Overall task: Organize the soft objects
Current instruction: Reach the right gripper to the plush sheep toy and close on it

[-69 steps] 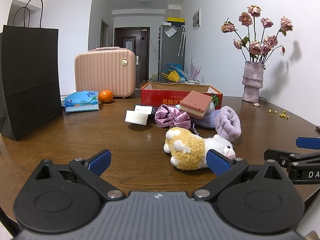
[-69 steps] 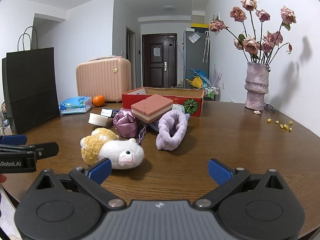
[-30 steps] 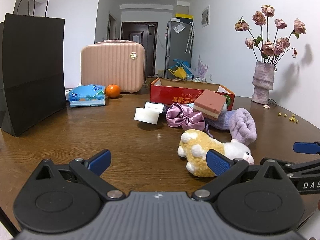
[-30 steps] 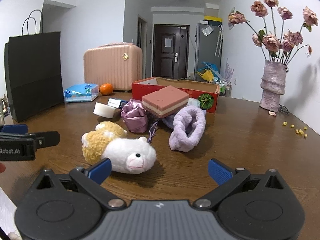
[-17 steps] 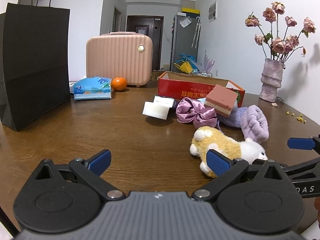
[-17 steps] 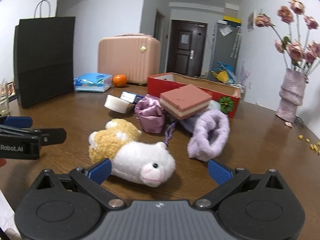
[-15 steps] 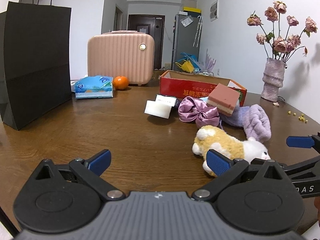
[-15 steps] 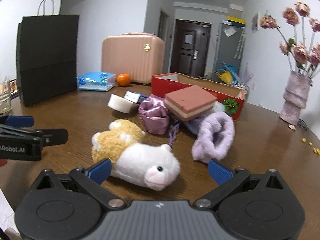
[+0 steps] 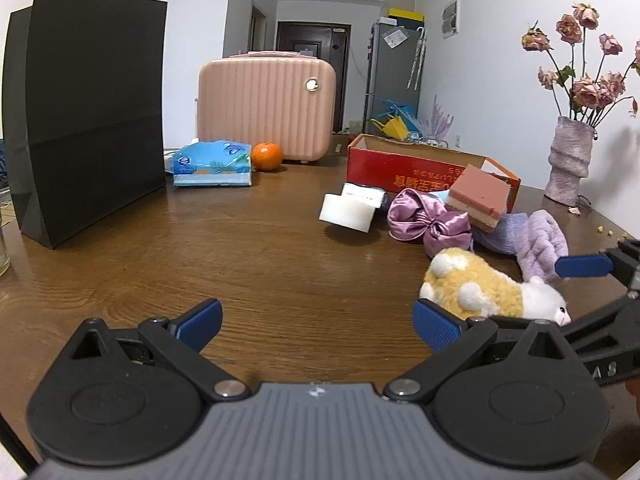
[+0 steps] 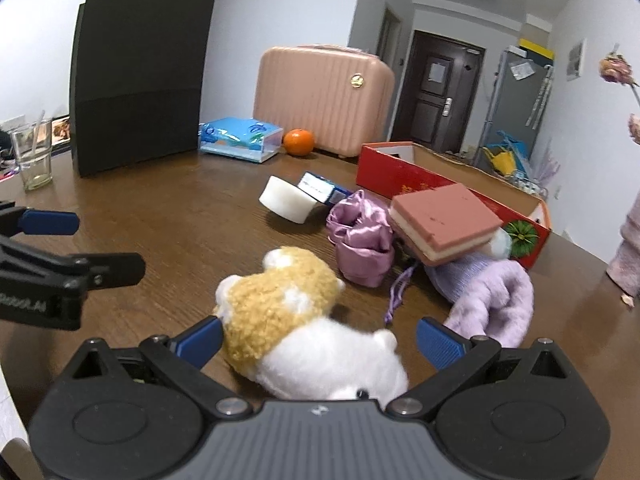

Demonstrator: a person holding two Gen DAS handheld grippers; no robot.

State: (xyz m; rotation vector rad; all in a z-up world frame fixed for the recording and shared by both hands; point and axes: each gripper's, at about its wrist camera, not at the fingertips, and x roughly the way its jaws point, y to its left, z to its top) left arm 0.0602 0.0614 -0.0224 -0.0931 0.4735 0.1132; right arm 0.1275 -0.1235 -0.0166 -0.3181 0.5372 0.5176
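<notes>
Both grippers spread wide: right gripper [image 10: 318, 338] straddling plush toy [image 10: 304, 320] w/o pinching, left gripper [image 9: 316, 318] over bare table [image 9: 240, 248], nothing btwn fingers.

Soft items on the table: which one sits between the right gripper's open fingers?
The yellow-and-white plush toy. It lies inside the right gripper, unlike the purple satin bow, the layered sponge and the lilac knit band farther away.
</notes>
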